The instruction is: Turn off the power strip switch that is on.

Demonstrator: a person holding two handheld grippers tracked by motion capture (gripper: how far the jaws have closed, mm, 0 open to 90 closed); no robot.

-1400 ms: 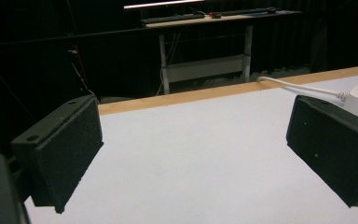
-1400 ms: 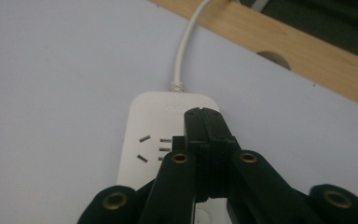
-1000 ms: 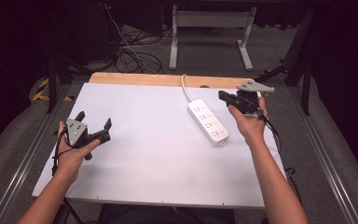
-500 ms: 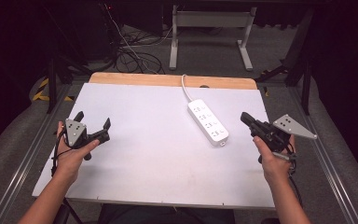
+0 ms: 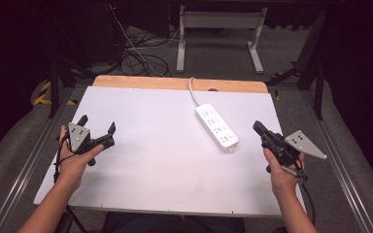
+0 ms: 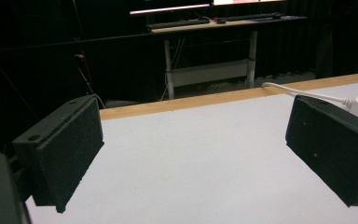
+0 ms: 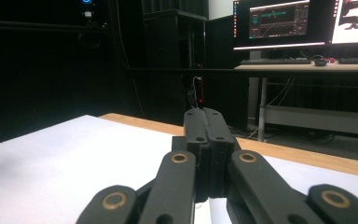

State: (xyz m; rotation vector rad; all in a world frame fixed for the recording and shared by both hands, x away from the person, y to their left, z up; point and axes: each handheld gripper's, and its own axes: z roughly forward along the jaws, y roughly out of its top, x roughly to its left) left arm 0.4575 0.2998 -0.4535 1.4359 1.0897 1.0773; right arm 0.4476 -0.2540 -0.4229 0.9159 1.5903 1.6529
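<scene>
From the high view, a white power strip (image 5: 217,127) lies on the bench (image 5: 150,179) right of centre, between the left gripper (image 5: 97,131) and the right gripper (image 5: 258,127), apart from both.

The left gripper view shows its jaws wide apart and empty, probably ready to grasp.

The right gripper view shows its jaws pressed together, holding nothing

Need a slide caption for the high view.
Left gripper open, right gripper shut, white power strip lying untouched between them.
</scene>
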